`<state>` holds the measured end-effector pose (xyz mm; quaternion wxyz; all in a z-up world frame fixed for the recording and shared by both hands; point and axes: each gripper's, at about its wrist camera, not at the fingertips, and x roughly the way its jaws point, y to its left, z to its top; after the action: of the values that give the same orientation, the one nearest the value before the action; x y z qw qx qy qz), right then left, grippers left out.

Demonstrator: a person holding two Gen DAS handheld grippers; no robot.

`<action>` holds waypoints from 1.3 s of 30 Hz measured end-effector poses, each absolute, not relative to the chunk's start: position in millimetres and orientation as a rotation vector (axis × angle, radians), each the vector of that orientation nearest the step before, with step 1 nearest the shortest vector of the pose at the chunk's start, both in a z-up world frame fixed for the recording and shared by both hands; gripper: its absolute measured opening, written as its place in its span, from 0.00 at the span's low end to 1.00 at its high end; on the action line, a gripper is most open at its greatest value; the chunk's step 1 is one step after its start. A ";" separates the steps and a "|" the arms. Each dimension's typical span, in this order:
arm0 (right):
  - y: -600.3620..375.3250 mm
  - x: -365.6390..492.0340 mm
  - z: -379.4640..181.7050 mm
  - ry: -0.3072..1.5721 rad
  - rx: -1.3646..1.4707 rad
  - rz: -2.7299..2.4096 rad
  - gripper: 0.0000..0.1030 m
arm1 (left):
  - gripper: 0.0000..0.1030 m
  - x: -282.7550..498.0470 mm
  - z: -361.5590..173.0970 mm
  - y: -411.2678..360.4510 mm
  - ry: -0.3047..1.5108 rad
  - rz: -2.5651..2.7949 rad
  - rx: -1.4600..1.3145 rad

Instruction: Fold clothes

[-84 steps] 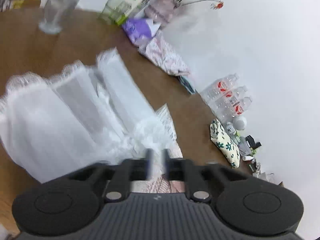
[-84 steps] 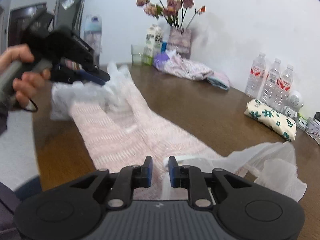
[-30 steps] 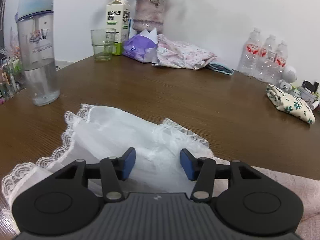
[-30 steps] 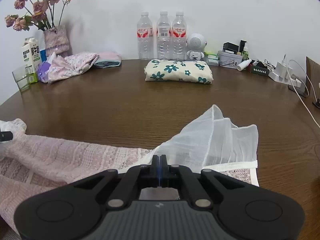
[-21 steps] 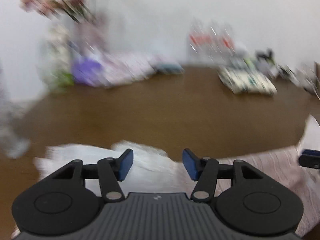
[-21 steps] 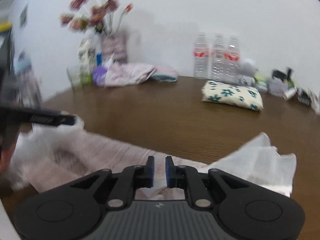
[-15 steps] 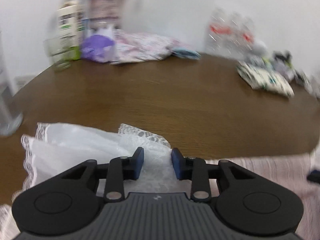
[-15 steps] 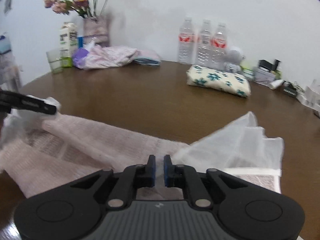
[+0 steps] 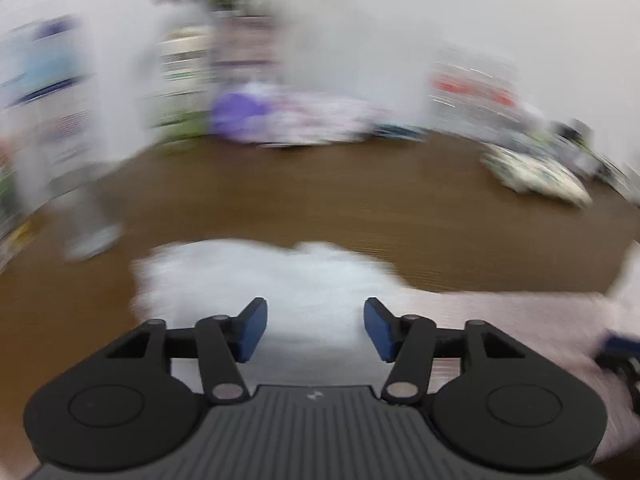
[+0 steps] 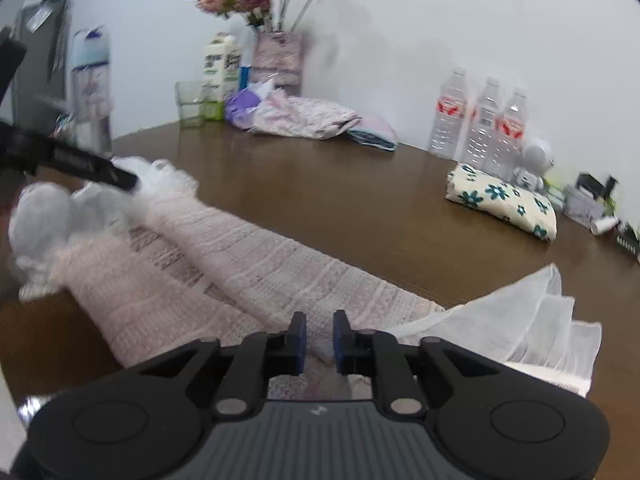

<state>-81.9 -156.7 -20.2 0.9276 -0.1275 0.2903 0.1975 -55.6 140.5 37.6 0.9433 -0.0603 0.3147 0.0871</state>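
The pink garment is laid lengthwise on the table, folded narrow but not compact yet, with the left gripper spread wide over its white end and the right gripper nearly closed, nothing visibly clamped.

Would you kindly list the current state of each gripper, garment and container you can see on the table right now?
Left gripper: open, over the white lace end.
Right gripper: slightly open, holding nothing.
Pink knit garment: stretched flat along the table, unfolded.
White sheer fabric: loosely layered at the garment's near end.
Floral cloth: folded.
Water bottles: upright, capped.
Drinking glass: upright.
Milk carton: upright.
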 end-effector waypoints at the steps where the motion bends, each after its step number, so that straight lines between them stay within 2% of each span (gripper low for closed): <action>1: -157.5 -83.1 -12.7 0.594 -0.275 0.420 0.18 | 0.70 -71.9 42.9 152.5 0.635 0.226 -0.197; 2: -158.0 -84.4 -4.5 0.591 -0.290 0.439 0.18 | 0.74 -90.6 47.5 164.3 0.626 0.247 -0.274; 5: -148.1 -75.4 35.2 0.545 -0.353 0.590 0.24 | 0.74 -132.8 53.7 182.0 0.670 0.236 -0.378; 7: -131.7 -62.0 63.4 0.510 -0.414 0.718 0.44 | 0.74 -152.4 56.0 184.4 0.700 0.249 -0.391; 8: -115.2 -55.3 72.5 0.477 -0.474 0.792 0.50 | 0.75 -161.6 57.4 185.2 0.701 0.254 -0.401; 10: -76.8 -46.6 77.8 0.388 -0.603 0.945 0.66 | 0.79 -174.9 58.6 184.9 0.683 0.234 -0.419; 12: -36.2 -37.7 70.5 0.385 -0.682 1.124 0.69 | 0.80 -172.0 51.6 185.7 0.692 0.217 -0.425; 16: 41.7 -1.4 35.4 0.571 -0.709 1.281 0.66 | 0.79 -161.7 34.7 189.3 0.725 0.199 -0.464; 20: 74.2 12.8 3.2 0.669 -0.758 1.274 0.51 | 0.79 -155.9 21.3 191.0 0.761 0.170 -0.454; 21: 73.7 12.8 0.2 0.671 -0.737 1.295 0.40 | 0.79 -153.7 18.5 191.6 0.766 0.163 -0.452; 22: 73.6 13.9 -2.2 0.673 -0.721 1.303 0.18 | 0.79 -149.3 17.2 192.4 0.757 0.155 -0.446; 23: 74.9 19.1 -2.4 0.674 -0.720 1.258 0.03 | 0.78 -143.2 16.8 193.1 0.747 0.144 -0.436; 24: 76.2 24.3 -2.6 0.675 -0.719 1.214 0.00 | 0.76 -136.6 16.2 194.5 0.740 0.131 -0.439; 27: 76.2 61.5 -5.8 0.678 -0.691 0.973 0.00 | 0.74 -113.3 21.0 195.1 0.699 0.098 -0.442; 33: 25.2 232.9 4.7 0.756 -0.448 0.325 0.00 | 0.74 -66.1 28.1 174.7 0.667 0.006 -0.412; 36: -13.5 313.2 8.5 0.848 -0.337 0.190 0.16 | 0.74 -42.7 29.7 156.7 0.669 -0.052 -0.386; 38: -38.2 326.7 25.0 0.902 -0.259 0.168 0.19 | 0.74 -38.0 29.0 138.8 0.666 -0.111 -0.338; 39: -52.7 314.2 41.2 0.871 -0.223 0.218 0.26 | 0.74 -38.5 28.1 128.4 0.662 -0.146 -0.305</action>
<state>314.2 -52.7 41.2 0.8950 -0.1076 0.4200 0.1050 -38.5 128.4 28.1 0.9317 -0.1490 0.3235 -0.0713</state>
